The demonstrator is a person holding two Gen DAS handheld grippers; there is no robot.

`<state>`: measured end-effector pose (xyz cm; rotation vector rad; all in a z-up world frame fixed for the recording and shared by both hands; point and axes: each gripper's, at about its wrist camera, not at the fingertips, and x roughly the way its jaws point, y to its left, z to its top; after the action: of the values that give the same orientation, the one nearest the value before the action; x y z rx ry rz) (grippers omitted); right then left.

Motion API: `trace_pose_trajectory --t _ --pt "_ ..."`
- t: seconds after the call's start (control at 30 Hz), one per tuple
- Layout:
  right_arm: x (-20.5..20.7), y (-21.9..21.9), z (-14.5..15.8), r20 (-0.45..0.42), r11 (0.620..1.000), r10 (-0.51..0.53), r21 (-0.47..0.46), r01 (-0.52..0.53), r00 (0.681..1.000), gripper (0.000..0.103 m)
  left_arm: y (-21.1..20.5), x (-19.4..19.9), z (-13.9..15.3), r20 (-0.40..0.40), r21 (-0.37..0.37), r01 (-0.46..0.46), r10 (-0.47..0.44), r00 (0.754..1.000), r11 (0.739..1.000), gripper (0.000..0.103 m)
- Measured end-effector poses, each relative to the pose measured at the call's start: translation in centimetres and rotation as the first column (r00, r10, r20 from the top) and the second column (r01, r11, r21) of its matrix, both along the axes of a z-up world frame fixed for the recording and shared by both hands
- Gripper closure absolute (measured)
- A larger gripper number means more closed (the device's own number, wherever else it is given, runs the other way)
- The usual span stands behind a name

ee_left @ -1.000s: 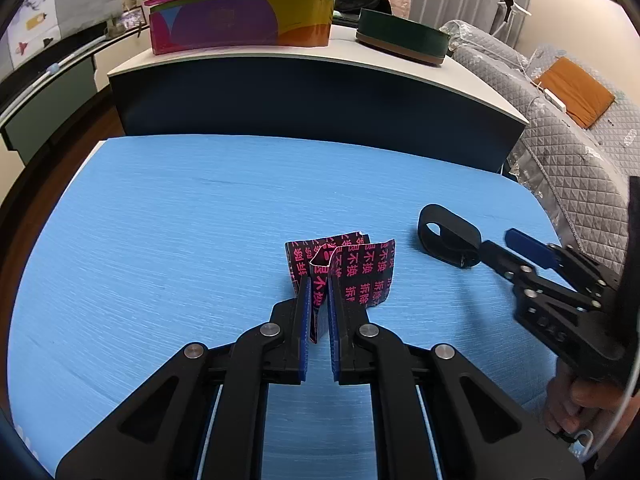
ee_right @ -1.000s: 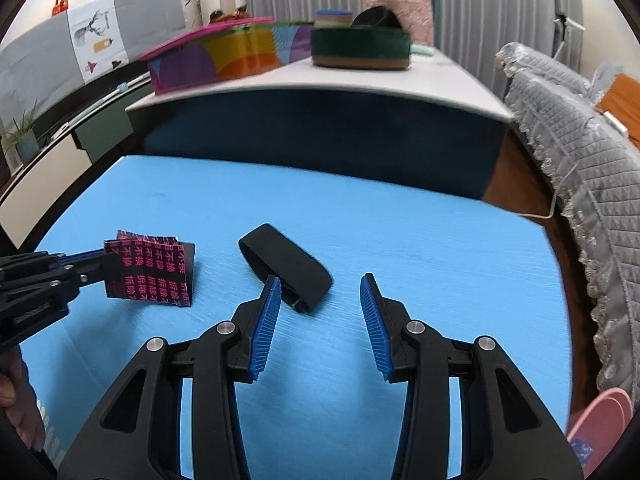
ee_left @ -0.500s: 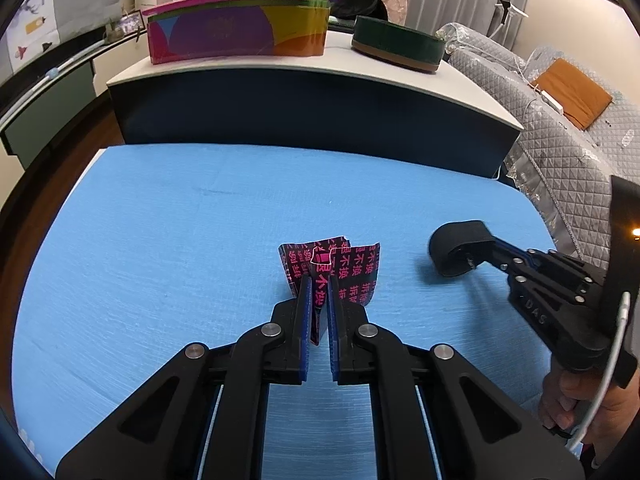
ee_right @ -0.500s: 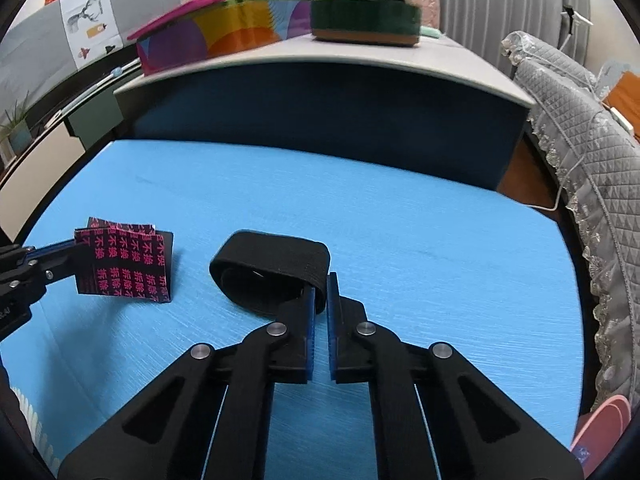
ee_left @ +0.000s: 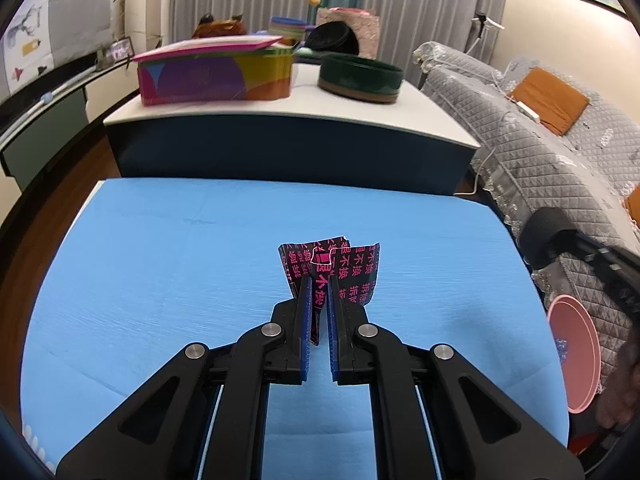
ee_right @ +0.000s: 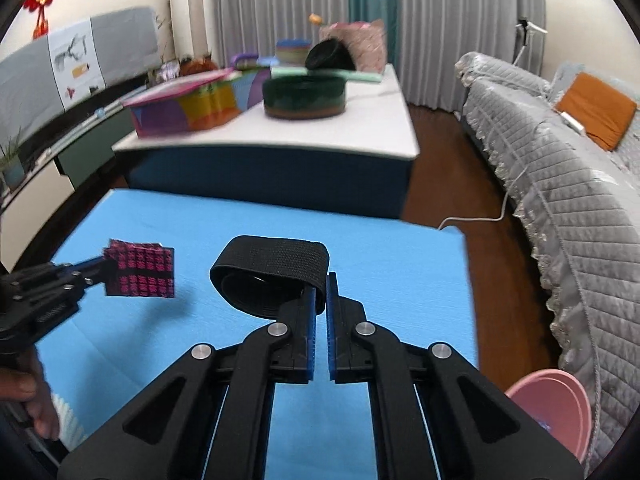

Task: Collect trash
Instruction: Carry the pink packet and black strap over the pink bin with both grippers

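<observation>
A blue tabletop (ee_left: 168,280) fills the foreground. Behind it, a white-topped counter (ee_right: 372,120) carries a multicolored box (ee_left: 212,76) and a round dark-green tin (ee_left: 360,78). A gray quilted sofa (ee_right: 560,184) with an orange cushion (ee_right: 598,110) lines the right side; a pink basin (ee_right: 552,412) sits low beside it.

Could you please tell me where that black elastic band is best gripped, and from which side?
Grip the band on its flat strap wall, one finger inside the loop and one outside, coming from the near end. The loop stands open and the webbing is thin, so it pinches flat, as the right gripper shows.
</observation>
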<state>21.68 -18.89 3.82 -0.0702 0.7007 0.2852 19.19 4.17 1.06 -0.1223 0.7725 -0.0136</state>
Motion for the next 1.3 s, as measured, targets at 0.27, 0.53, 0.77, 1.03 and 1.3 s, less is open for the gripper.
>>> trace_pose_trajectory --t 0.27,0.53,0.77,1.03,1.3 --pt "-5.7 -5.8 5.8 0.088 0.999 -0.048 -0.009 0.049 0.995 0.098 -2.3 -1.9 2.0 0.045 0.003 0.036 -0.036 0.998 0.999 0.096" --pt "-8.6 -12.5 5.0 0.081 0.981 -0.185 0.073 0.179 0.979 0.098 -4.9 -2.7 3.4 0.068 0.021 0.079 -0.081 0.994 0.997 0.096" --pt "-9.9 -15.6 3.9 0.089 0.967 -0.25 0.08 0.243 0.964 0.098 -8.2 -3.3 4.0 0.078 0.04 0.124 -0.127 0.989 0.991 0.096" --pt "-10.9 -19.5 3.3 0.083 0.948 -0.313 0.09 0.305 0.946 0.098 -12.6 -3.2 3.9 0.076 0.052 0.19 -0.194 0.978 0.98 0.096" --pt "-11.7 -22.8 2.6 0.073 0.929 -0.366 0.09 0.359 0.928 0.098 -17.8 -3.5 3.8 0.082 0.051 0.277 -0.28 0.956 0.96 0.096"
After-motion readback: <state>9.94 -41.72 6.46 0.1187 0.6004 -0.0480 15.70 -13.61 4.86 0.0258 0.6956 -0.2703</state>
